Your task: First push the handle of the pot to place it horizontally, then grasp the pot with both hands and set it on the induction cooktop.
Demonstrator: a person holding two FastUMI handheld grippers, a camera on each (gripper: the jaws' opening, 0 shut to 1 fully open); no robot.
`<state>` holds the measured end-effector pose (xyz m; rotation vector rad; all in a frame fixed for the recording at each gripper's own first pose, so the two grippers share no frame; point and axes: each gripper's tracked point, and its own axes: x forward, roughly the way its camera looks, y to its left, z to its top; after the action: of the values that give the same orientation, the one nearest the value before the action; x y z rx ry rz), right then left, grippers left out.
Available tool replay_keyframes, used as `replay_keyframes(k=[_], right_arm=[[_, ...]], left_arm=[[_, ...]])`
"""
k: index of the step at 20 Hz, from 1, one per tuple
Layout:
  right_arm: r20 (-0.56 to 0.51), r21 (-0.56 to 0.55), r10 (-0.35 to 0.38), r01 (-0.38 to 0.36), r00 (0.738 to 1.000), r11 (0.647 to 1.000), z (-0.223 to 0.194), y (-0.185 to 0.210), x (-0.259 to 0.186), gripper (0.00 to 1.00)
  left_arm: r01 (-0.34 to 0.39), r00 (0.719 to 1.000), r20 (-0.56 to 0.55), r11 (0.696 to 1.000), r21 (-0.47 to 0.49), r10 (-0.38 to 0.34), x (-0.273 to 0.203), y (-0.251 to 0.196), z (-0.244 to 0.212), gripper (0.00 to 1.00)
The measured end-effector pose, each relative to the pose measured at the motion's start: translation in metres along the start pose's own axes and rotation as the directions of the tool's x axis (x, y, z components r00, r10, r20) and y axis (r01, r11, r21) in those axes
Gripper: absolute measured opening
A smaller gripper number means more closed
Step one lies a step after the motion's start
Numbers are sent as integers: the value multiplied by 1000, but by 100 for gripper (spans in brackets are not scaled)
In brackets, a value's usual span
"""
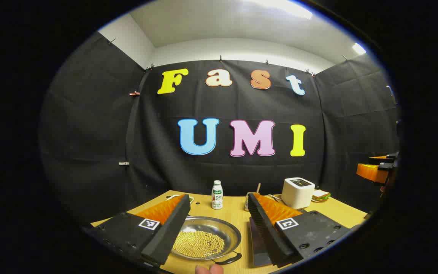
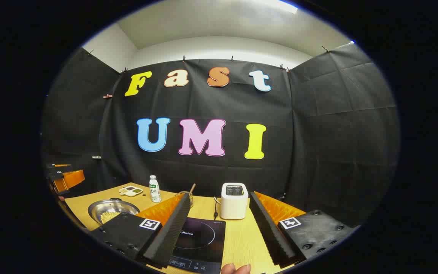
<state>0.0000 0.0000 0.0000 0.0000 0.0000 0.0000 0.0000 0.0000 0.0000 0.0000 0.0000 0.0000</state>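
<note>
Both tools hover above the wooden surface (image 2: 242, 236) with the task not yet begun. The left tool (image 1: 217, 224) stands with its fingers spread wide and grips nothing. Directly below and ahead of it sits the pot (image 1: 203, 238), a shallow steel pan holding a layer of small yellow beans. The pot lies between the tool's two fingers as that camera sees it, though the tool looks to be above it rather than touching. A dark loop handle (image 1: 226, 260) shows at the pot's near rim, toward the person; whether a matching one sits on the far rim cannot be told.

The right tool (image 2: 219, 228) is likewise wide open and empty, poised over the induction cooktop (image 2: 200, 239), a dark glass slab lying just to the right of the pot. In the right gripper view the pot appears well off to the left, so the left tool is plainly the nearer of the two. By this reading, the handle push falls to the left tool, which would need to drop and come back toward the near rim.

Along the back of the surface stand a small bottle (image 1: 217, 195), a white toaster (image 2: 234, 200) and a sandwich (image 1: 321, 195), all well apart from the pot.
</note>
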Motion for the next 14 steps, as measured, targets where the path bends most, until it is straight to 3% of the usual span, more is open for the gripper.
replay_keyframes(k=[14], right_arm=[[-15,14,8,-8,1000,1000,-2,8,-3,96]], left_arm=[[-19,1000,1,1000,5,19,-3,11,-1,95]])
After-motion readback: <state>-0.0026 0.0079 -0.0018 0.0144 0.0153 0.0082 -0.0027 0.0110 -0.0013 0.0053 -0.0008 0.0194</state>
